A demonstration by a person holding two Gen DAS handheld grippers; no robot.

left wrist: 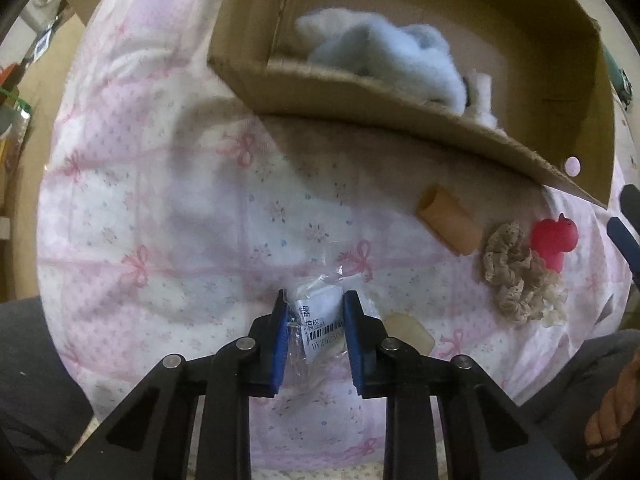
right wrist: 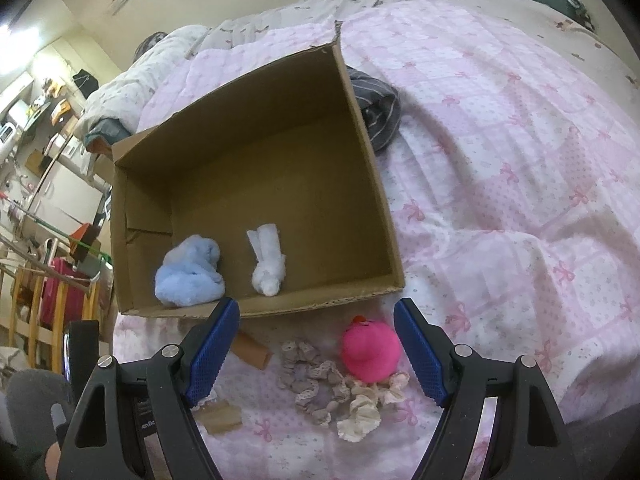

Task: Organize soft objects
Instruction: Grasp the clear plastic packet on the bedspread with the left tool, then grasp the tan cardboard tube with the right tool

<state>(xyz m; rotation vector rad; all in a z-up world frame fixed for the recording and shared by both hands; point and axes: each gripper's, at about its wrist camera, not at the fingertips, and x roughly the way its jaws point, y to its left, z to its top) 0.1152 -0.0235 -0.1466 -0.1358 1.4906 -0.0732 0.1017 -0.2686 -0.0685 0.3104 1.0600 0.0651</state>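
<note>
Fingers (left wrist: pixel 282 332) of left gripper (left wrist: pixel 316 308): narrow, blue pads pressed on both sides of a clear plastic packet (left wrist: pixel 320 326) with a white barcode label, low centre of left wrist view, on the pink bow-print bedspread (left wrist: pixel 160 200). Packet contents hard to make out; label text only partly legible, lower part hidden between the pads. Pale cream piece (left wrist: pixel 412 330) just right of the packet, shape unclear.

Fingers (right wrist: pixel 216 348) of right gripper (right wrist: pixel 316 312): spread wide, holding nothing, hanging over the lower middle of right wrist view. Between them, apart from both pads: pink rubber duck (right wrist: pixel 370 350), nearer the right-hand pad, touching a heap of lace scrunchies (right wrist: pixel 320 384). Brown cardboard tube (right wrist: pixel 254 350) partly hidden behind the left-hand pad; flat brown scrap (right wrist: pixel 222 418) below it, identity unclear.

Open cardboard box (right wrist: pixel 360 128) above the fingers, centre frame, holding a fluffy light blue item (right wrist: pixel 190 274) and a white rolled cloth (right wrist: pixel 268 266) against its near wall. In left wrist view the box blurred and cut off at the top, near wall covering the lower part of the blue item. Dark striped cloth (right wrist: pixel 378 114) half hidden behind the box's right wall.
</note>
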